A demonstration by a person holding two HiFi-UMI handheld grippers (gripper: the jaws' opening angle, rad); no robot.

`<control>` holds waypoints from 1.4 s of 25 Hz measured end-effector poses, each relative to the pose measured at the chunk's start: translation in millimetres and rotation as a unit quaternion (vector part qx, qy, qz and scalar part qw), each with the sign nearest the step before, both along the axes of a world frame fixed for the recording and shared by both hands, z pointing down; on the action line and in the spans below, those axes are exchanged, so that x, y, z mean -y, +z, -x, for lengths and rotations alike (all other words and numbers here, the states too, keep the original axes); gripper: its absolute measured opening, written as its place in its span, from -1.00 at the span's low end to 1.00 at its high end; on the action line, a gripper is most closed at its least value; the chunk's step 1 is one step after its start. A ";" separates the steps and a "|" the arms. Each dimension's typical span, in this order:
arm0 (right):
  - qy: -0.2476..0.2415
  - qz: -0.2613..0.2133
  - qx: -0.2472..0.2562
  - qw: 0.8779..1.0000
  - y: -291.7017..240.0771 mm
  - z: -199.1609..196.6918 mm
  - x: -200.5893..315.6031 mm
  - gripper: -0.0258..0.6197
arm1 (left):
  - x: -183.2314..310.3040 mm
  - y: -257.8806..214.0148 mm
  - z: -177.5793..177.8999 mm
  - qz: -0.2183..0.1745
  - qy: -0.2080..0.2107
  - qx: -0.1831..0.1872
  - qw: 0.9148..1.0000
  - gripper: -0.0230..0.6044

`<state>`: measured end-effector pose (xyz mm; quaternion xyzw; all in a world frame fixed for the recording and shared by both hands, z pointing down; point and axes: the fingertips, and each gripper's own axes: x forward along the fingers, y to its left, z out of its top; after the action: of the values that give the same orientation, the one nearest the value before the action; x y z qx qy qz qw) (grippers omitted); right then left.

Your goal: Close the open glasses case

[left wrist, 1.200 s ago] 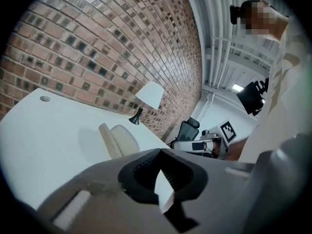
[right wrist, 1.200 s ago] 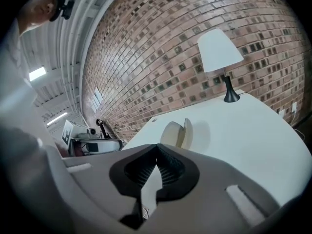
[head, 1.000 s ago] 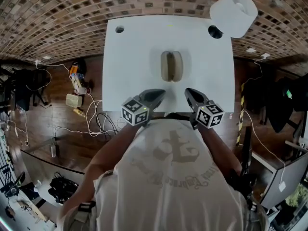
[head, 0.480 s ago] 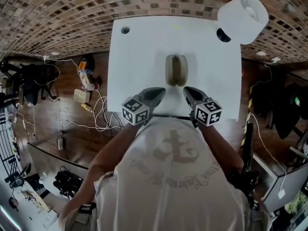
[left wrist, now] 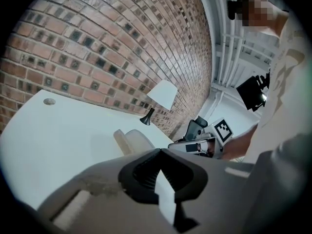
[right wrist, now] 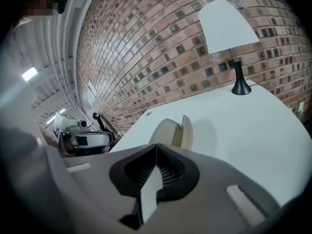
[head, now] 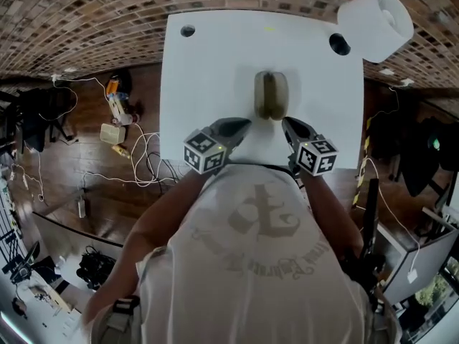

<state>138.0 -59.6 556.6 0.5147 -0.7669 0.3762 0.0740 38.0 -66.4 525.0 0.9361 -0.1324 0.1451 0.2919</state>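
Observation:
The beige glasses case (head: 270, 95) lies open on the white table (head: 208, 70), its two halves side by side; it also shows in the left gripper view (left wrist: 130, 140) and in the right gripper view (right wrist: 171, 131). My left gripper (head: 242, 124) is shut and empty, just short of the case on its near left. In its own view the left gripper's jaws (left wrist: 159, 151) meet at the tips. My right gripper (head: 287, 124) is shut and empty too, near the case's near right corner, with its tips (right wrist: 156, 146) touching each other. Neither gripper touches the case.
A white-shaded lamp (head: 376, 21) on a black base (head: 339, 44) stands at the table's far right corner. A round cable hole (head: 188, 31) sits at the far left corner. Cables and small items (head: 118, 131) lie on the wooden floor to the left.
Both grippers have moved forward over the table's near edge, closer to the case. The jaws stay shut and the case has not moved on the table.

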 end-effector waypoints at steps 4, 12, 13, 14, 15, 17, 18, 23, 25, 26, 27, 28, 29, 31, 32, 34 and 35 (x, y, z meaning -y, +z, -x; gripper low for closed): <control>0.003 0.013 -0.016 1.000 7.7 -8.2 10.4 -0.89 | -1.4 3.1 11.9 0.005 -0.001 -0.003 1.000 -0.91; -0.005 0.009 -0.039 0.999 8.1 -19.6 37.7 -0.89 | 2.1 4.5 39.6 0.008 -0.036 0.001 0.999 -0.91; -0.007 0.008 -0.042 0.999 8.0 -20.4 41.2 -0.89 | 1.7 4.5 41.2 0.007 -0.038 0.001 0.999 -0.91; -0.009 0.007 -0.046 0.999 7.8 -21.8 44.5 -0.89 | 1.4 4.7 42.3 0.007 -0.039 0.002 0.999 -0.91; -0.011 0.007 -0.050 0.999 7.7 -23.6 47.7 -0.89 | 1.1 5.0 42.9 0.007 -0.039 0.002 0.999 -0.91; -0.015 0.006 -0.058 0.998 7.1 -28.0 53.9 -0.89 | 1.4 5.6 44.3 0.006 -0.042 0.003 0.999 -0.91; -0.016 0.005 -0.062 0.998 6.9 -30.1 57.0 -0.89 | 1.8 5.7 45.6 0.006 -0.044 0.003 0.999 -0.91; -0.026 0.013 -0.079 0.996 10.8 -41.2 70.2 -0.86 | -2.0 6.9 53.1 0.008 -0.057 0.003 0.998 -0.91; -0.027 0.019 -0.080 0.996 13.6 -44.0 76.2 -0.80 | -3.0 7.9 56.5 0.009 -0.063 0.004 0.998 -0.91; -0.027 0.022 -0.079 0.996 15.4 -44.6 79.0 -0.75 | -2.9 8.0 58.5 0.009 -0.066 0.004 0.998 -0.91; -0.027 0.027 -0.080 0.996 17.9 -45.2 81.3 -0.70 | -2.8 7.8 60.6 0.009 -0.070 0.004 0.997 -0.91; -0.025 0.034 -0.081 0.996 21.5 -46.3 83.0 -0.65 | -2.5 7.5 62.8 0.009 -0.074 0.005 0.997 -0.91; -0.020 0.044 -0.082 0.995 26.2 -48.1 84.1 -0.58 | -2.0 7.2 65.1 0.008 -0.077 0.005 0.997 -0.91; -0.004 0.066 -0.081 0.995 36.3 -52.4 85.9 -0.44 | -0.8 7.1 69.5 0.008 -0.084 0.006 0.996 -0.91; 0.004 0.077 -0.075 0.994 41.5 -53.7 86.2 -0.35 | -0.3 7.2 71.9 0.007 -0.087 0.007 0.996 -0.91; 0.016 0.095 -0.054 0.994 51.5 -52.4 85.6 -0.21 | 0.0 7.3 77.0 0.008 -0.094 0.009 0.996 -0.91; 0.019 0.103 -0.042 0.994 56.1 -50.2 84.7 -0.17 | -0.2 7.1 79.3 0.008 -0.096 0.009 0.995 -0.91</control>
<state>188.2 -144.3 612.7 0.5341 -0.7105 0.4325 0.1511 -41.3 -66.1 532.1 0.9152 -0.2237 0.1262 0.3105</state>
